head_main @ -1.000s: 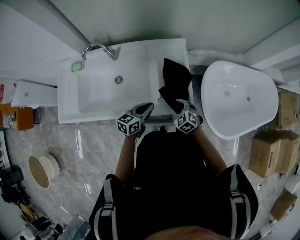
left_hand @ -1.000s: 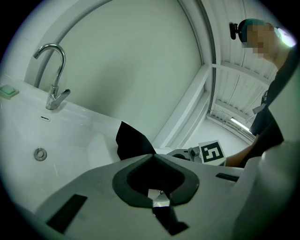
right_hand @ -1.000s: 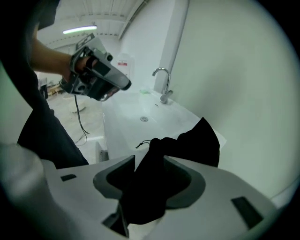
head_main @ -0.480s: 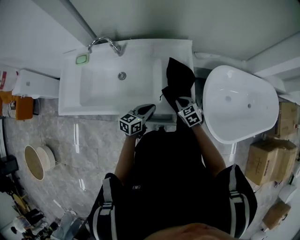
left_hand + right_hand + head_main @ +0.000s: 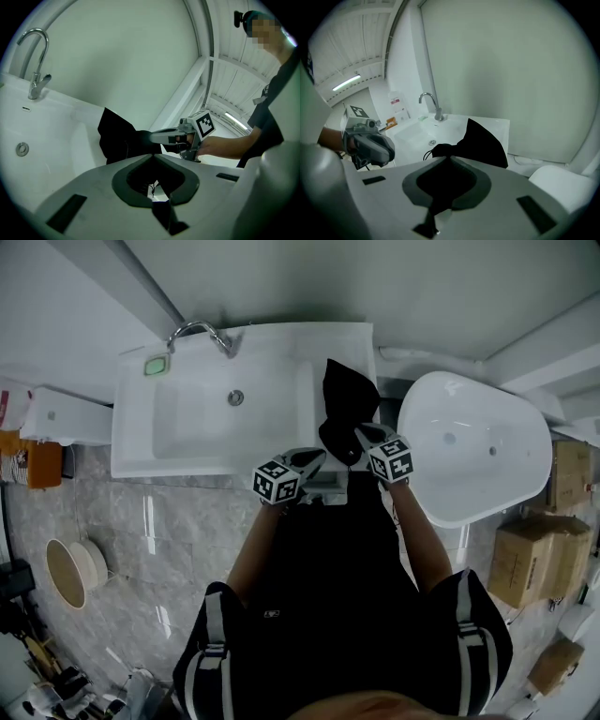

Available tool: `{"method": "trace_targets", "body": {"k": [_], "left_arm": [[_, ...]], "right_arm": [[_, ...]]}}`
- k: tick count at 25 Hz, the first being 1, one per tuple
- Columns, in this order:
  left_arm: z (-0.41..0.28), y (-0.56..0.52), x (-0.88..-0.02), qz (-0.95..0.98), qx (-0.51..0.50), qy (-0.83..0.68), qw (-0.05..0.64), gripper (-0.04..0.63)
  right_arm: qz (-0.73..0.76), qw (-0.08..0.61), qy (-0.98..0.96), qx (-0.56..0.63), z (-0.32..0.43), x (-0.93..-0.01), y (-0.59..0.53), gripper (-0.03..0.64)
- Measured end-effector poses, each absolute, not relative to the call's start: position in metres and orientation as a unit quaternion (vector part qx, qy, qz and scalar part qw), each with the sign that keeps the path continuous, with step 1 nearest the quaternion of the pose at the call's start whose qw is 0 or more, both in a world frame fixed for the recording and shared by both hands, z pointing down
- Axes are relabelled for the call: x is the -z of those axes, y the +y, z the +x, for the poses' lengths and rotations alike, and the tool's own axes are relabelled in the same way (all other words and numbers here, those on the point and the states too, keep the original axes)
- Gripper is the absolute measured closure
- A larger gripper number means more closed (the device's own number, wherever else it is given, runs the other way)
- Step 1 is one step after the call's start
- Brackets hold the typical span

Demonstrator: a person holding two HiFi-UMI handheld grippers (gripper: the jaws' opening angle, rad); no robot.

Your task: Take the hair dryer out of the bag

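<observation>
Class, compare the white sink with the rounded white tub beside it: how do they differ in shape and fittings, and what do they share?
The sink is rectangular; the tub is rounded, egg-like. The sink has a chrome tap at its back edge; the tub shows none. The black bag is at the sink's right end, apart from the tub. Both are white and glossy.

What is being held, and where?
The black bag, by its near edge: left hand-held gripper pinches it; right hand-held gripper has just been closing on it.

Open sink basin (image 5: 192, 427), faucet (image 5: 197, 329) behind, bag (image 5: 347, 399) right
</observation>
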State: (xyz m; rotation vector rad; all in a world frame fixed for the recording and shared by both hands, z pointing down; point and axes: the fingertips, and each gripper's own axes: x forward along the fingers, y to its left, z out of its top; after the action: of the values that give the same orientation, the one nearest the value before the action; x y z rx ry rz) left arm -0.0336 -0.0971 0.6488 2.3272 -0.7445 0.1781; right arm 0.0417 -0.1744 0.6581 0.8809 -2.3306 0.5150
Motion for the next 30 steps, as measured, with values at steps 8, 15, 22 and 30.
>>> {"method": "trace_targets", "body": {"k": [8, 15, 22, 30], "left_arm": [[0.031, -0.125, -0.661, 0.913, -0.121, -0.226, 0.316, 0.577], [0.051, -0.165, -0.698, 0.883, -0.176, -0.270, 0.342, 0.459], [0.050, -0.189, -0.731, 0.845, -0.235, -0.335, 0.344, 0.434], [0.056, -0.197, -0.766, 0.820, -0.320, -0.356, 0.313, 0.366]], "right_arm": [[0.320, 0.258, -0.881, -0.234, 0.059, -0.651, -0.177, 0.543], [0.282, 0.229, -0.899, -0.246, 0.054, -0.635, -0.166, 0.543], [0.249, 0.203, -0.900, -0.294, 0.052, -0.632, -0.171, 0.543], [0.220, 0.196, -0.909, -0.294, 0.051, -0.630, -0.174, 0.543]]}}
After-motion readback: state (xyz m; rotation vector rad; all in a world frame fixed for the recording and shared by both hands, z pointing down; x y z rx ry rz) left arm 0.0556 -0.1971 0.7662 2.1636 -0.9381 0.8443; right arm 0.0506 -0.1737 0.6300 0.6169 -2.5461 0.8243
